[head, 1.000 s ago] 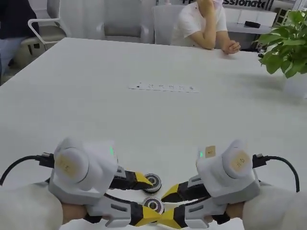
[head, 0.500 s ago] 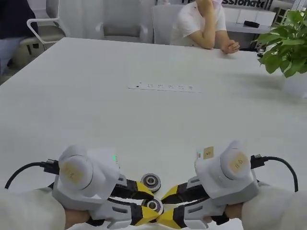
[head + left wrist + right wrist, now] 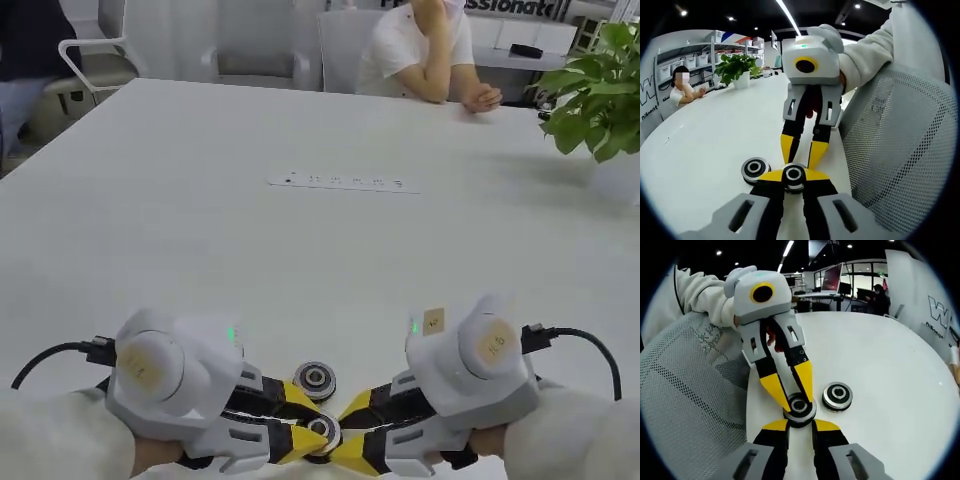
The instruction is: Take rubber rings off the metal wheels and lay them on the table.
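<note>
Close by the table's [image 3: 300,260] near edge, the left tongs [image 3: 298,422] and right tongs [image 3: 350,430] meet tip to tip, both pinching one dark-rimmed metal wheel [image 3: 320,430]. A second wheel [image 3: 315,378] lies just beyond, apart. Open white top runs on to a socket strip [image 3: 340,183]. A seated person [image 3: 425,50] and a potted plant [image 3: 595,85] mark the far edge.

Both arms, in pale sleeves [image 3: 60,435], come in low from the near side, and each one carries a tool. The left tool [image 3: 305,420] points to the right and the right tool [image 3: 345,430] points to the left, so their yellow tips meet. Both pairs of jaws are closed on one wheel [image 3: 322,428], from opposite sides.
</note>
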Available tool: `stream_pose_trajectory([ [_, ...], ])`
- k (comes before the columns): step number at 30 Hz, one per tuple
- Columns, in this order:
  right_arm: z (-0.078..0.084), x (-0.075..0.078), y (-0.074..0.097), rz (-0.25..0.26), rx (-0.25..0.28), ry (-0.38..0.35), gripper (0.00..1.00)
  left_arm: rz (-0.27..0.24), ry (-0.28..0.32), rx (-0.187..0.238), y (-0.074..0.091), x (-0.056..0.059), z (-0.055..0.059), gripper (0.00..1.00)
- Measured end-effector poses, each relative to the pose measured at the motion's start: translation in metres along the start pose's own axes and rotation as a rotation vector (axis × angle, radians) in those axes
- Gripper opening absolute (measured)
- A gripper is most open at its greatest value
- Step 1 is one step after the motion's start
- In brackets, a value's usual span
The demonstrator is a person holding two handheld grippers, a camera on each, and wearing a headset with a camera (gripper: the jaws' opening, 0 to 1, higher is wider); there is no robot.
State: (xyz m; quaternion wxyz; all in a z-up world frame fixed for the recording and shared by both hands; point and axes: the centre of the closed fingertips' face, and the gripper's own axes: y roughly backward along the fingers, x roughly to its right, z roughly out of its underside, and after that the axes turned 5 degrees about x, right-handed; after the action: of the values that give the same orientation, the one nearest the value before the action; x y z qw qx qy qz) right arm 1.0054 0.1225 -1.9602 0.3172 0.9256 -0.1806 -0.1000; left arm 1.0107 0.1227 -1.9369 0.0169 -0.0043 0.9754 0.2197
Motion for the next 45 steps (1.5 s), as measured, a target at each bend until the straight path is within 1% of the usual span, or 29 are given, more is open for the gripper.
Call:
stream_pose_trajectory([
  [9, 0.0, 0.001, 0.0, -0.001, -0.005, 0.032, 0.14, -0.003, 0.008, 0.007, -0.001, 0.0, 0.0, 0.08],
  [12, 0.001, 0.001, 0.001, 0.0, -0.013, 0.041, 0.11, -0.004, 0.009, 0.007, -0.001, -0.001, 0.0, 0.08],
  [16, 0.004, 0.003, 0.002, 0.004, -0.023, 0.045, 0.04, -0.009, 0.012, 0.008, -0.001, -0.002, 0.001, 0.08],
  [24, 0.003, 0.006, 0.004, 0.021, -0.028, 0.034, 0.0, -0.013, 0.013, 0.007, -0.001, -0.003, 0.001, 0.08],
  [27, 0.003, 0.009, 0.005, 0.037, -0.027, -0.006, 0.0, -0.015, 0.014, 0.007, -0.001, -0.003, 0.002, 0.08],
  [28, 0.002, 0.011, 0.005, 0.054, -0.012, -0.048, 0.0, -0.015, 0.014, 0.007, -0.001, -0.003, 0.002, 0.08],
  [29, 0.002, 0.011, 0.006, 0.057, -0.007, -0.106, 0.0, -0.016, 0.015, 0.007, -0.001, -0.003, 0.002, 0.08],
  [30, 0.003, 0.013, 0.006, 0.064, -0.005, -0.144, 0.0, -0.017, 0.016, 0.007, -0.001, -0.004, 0.002, 0.08],
  [32, 0.003, 0.016, 0.005, 0.076, 0.004, -0.105, 0.0, -0.021, 0.018, 0.007, -0.001, -0.004, 0.002, 0.08],
  [34, 0.002, 0.016, 0.005, 0.08, 0.004, -0.093, 0.0, -0.023, 0.018, 0.007, -0.001, -0.005, 0.002, 0.07],
  [35, 0.003, 0.015, 0.005, 0.084, -0.003, -0.141, 0.0, -0.023, 0.02, 0.007, -0.001, -0.005, 0.002, 0.07],
  [36, 0.002, 0.017, 0.005, 0.084, -0.002, -0.139, 0.0, -0.022, 0.02, 0.008, -0.001, -0.005, 0.002, 0.07],
  [37, 0.003, 0.017, 0.006, 0.085, -0.001, -0.175, 0.0, -0.023, 0.02, 0.008, -0.001, -0.005, 0.002, 0.07],
  [38, 0.002, 0.018, 0.006, 0.085, 0.007, -0.181, 0.0, -0.023, 0.02, 0.008, -0.001, -0.005, 0.002, 0.07],
  [39, 0.002, 0.018, 0.007, 0.084, 0.007, -0.212, 0.0, -0.023, 0.021, 0.009, -0.001, -0.005, 0.002, 0.07],
  [40, 0.002, 0.017, 0.007, 0.084, 0.007, -0.258, 0.0, -0.023, 0.021, 0.01, -0.002, -0.005, 0.002, 0.07],
  [42, 0.0, 0.019, 0.008, 0.082, 0.022, -0.294, 0.0, -0.023, 0.022, 0.01, -0.002, -0.005, 0.002, 0.07],
  [45, -0.002, 0.019, 0.01, 0.075, 0.048, -0.404, 0.0, -0.023, 0.022, 0.01, -0.002, -0.005, 0.002, 0.07],
])
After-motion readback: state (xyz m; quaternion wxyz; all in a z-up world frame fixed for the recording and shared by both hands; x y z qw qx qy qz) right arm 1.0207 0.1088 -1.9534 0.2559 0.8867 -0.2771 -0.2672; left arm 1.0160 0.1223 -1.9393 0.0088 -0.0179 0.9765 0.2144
